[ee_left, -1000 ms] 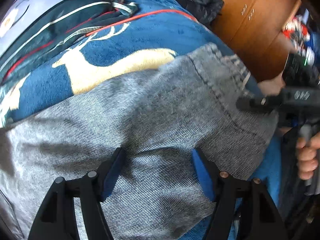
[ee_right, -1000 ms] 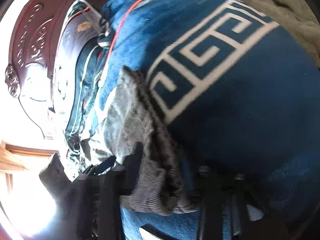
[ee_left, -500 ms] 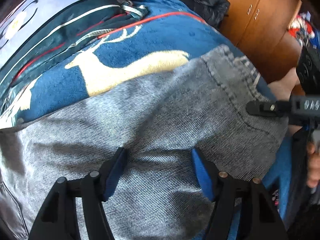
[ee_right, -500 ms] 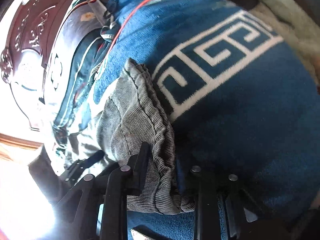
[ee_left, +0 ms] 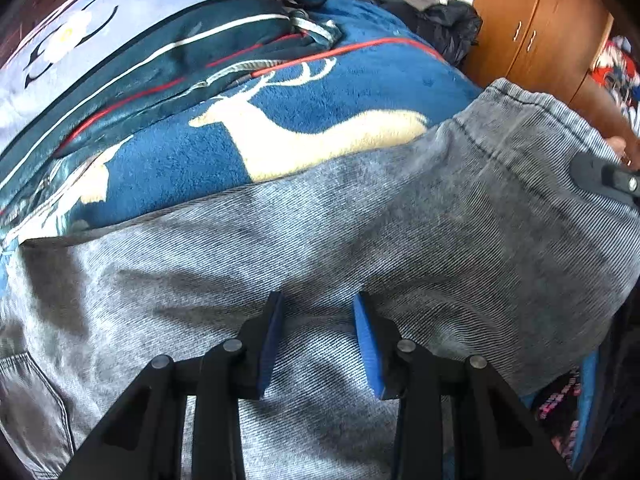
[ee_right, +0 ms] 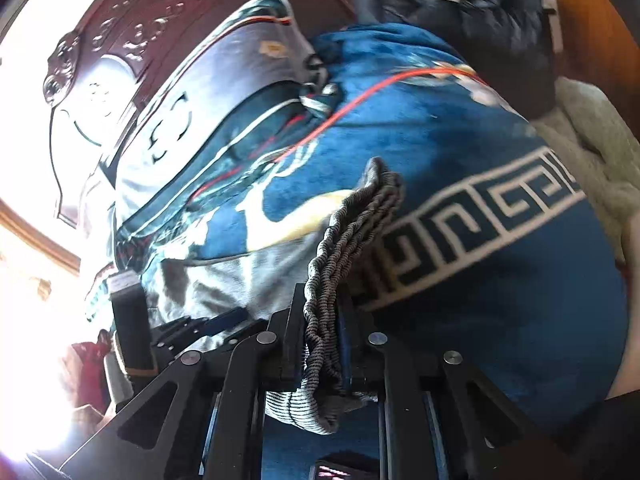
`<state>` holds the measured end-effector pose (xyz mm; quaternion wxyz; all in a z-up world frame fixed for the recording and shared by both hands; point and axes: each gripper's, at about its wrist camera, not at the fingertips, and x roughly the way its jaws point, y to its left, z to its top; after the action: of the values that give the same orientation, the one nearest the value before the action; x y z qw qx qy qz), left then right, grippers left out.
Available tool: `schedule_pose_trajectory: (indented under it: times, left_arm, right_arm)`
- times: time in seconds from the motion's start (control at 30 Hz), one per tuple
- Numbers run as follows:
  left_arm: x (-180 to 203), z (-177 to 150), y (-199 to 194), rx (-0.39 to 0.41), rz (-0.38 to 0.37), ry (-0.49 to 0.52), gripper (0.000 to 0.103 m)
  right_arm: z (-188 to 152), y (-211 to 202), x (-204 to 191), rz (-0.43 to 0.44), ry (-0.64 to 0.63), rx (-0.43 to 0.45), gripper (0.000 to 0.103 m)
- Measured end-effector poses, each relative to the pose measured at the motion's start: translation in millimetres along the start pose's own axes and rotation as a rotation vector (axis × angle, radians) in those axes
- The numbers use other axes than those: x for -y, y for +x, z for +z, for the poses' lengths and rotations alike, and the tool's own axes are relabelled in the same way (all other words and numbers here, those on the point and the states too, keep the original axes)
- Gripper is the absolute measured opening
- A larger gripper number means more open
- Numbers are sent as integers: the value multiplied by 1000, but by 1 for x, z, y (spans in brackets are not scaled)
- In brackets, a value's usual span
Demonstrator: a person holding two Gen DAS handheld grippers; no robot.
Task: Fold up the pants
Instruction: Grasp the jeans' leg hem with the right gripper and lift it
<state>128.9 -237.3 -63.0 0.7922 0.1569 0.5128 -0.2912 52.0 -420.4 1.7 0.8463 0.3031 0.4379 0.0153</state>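
Grey denim pants (ee_left: pixel 360 232) lie spread over a blue deer-pattern blanket (ee_left: pixel 192 152) on a bed. My left gripper (ee_left: pixel 318 312) points down onto the middle of the pants. Its blue-padded jaws are closing, with a strip of flat fabric between them, and the pads are still apart. My right gripper (ee_right: pixel 320 304) is shut on the bunched end of the pants (ee_right: pixel 352 224) and holds it lifted off the blanket (ee_right: pixel 500 300). In the left wrist view a tip of the right gripper (ee_left: pixel 600 176) shows at the pants' right edge.
A grey pillow with a flower print (ee_left: pixel 68 32) and a carved wooden headboard (ee_right: pixel 120 40) lie beyond the blanket. A pile of dark clothes (ee_left: pixel 420 4) and a brown cupboard (ee_left: pixel 540 28) stand at the far side. Pale fleece (ee_right: pixel 592 152) borders the blanket.
The left jaws have drawn much closer together over the pants. The right gripper has tightened on the bunched end, risen and rolled, lifting that end off the blanket.
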Motion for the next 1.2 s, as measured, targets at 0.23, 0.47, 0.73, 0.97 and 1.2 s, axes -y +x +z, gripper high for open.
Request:
schedule_pose_trajectory:
  times: [0.23,0.47,0.73,0.97,1.2]
  left_arm:
    - [-35,-18,-37,34,34,-44,40]
    - [-90,-51,-52,9,84,-129,40]
    - [-140,-83,-66,21,35,-230,39]
    - [-165,-98,-80,97,-55,-322,40]
    - [-194,-107,-78,125,-117,-462,43]
  right_arm:
    - [1,2,-32,0,-59,-9,12]
    - [-4,18,-83,3,-156,-49,12]
    - [-18,48,-136,-7,-249,-114,12]
    - [-42,88,-180,8,-313,-186,12]
    - [-78,155,-184,33,-297,-353,35]
